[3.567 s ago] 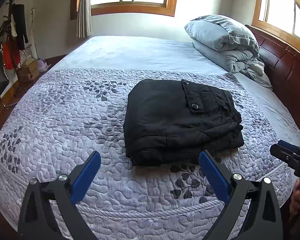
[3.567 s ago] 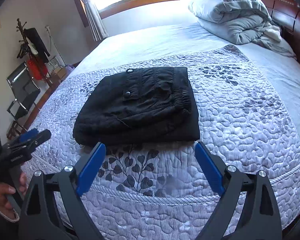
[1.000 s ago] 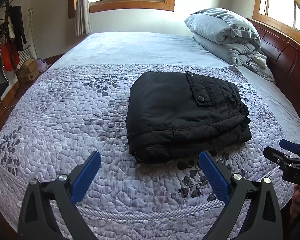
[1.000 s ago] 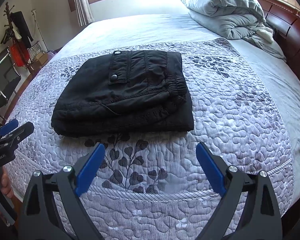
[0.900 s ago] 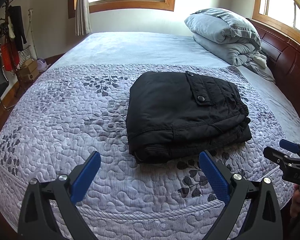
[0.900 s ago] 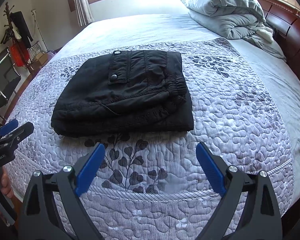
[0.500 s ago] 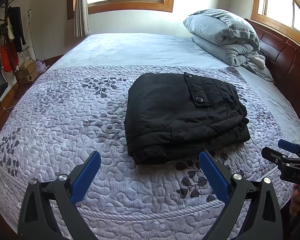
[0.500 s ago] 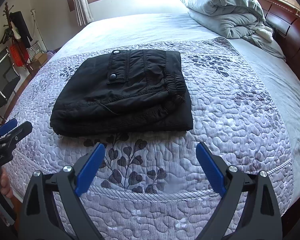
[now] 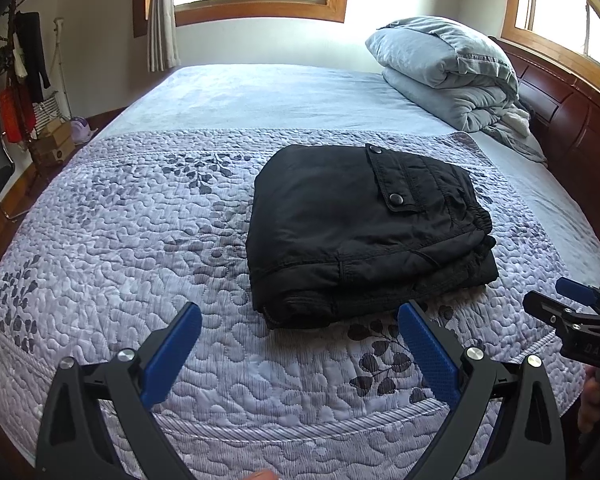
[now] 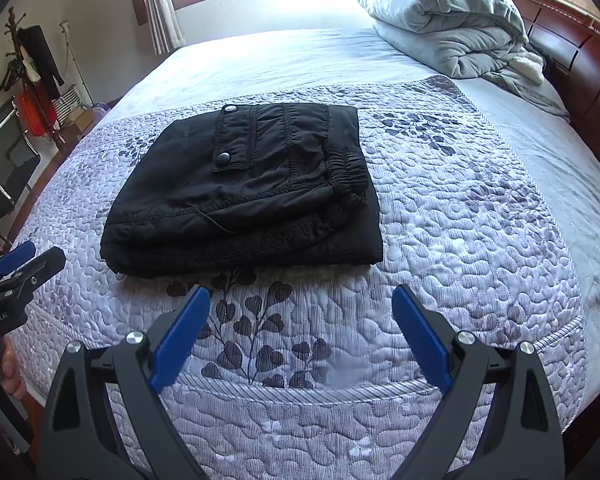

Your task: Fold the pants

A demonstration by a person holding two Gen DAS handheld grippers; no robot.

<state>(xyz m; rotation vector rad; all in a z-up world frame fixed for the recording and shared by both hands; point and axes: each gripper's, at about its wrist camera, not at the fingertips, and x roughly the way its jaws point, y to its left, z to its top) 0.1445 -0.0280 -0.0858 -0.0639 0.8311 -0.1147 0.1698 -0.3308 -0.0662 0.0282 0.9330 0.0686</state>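
Black pants (image 9: 364, 228) lie folded in a compact stack on the quilted lilac bedspread (image 9: 112, 240), a snap pocket on top; they also show in the right wrist view (image 10: 252, 192). My left gripper (image 9: 300, 316) is open and empty, held near the bed's front edge, short of the pants. My right gripper (image 10: 300, 296) is open and empty, also short of the pants. The right gripper shows at the right edge of the left wrist view (image 9: 572, 312); the left gripper shows at the left edge of the right wrist view (image 10: 20, 268).
A folded grey duvet (image 9: 448, 68) lies at the far right by the wooden headboard (image 9: 572, 120). A coat rack (image 9: 20, 60) and a chair (image 10: 4, 160) stand left of the bed. Windows are on the far wall.
Both grippers stay open and nearly still. The view has shifted only slightly; the pants have not moved.
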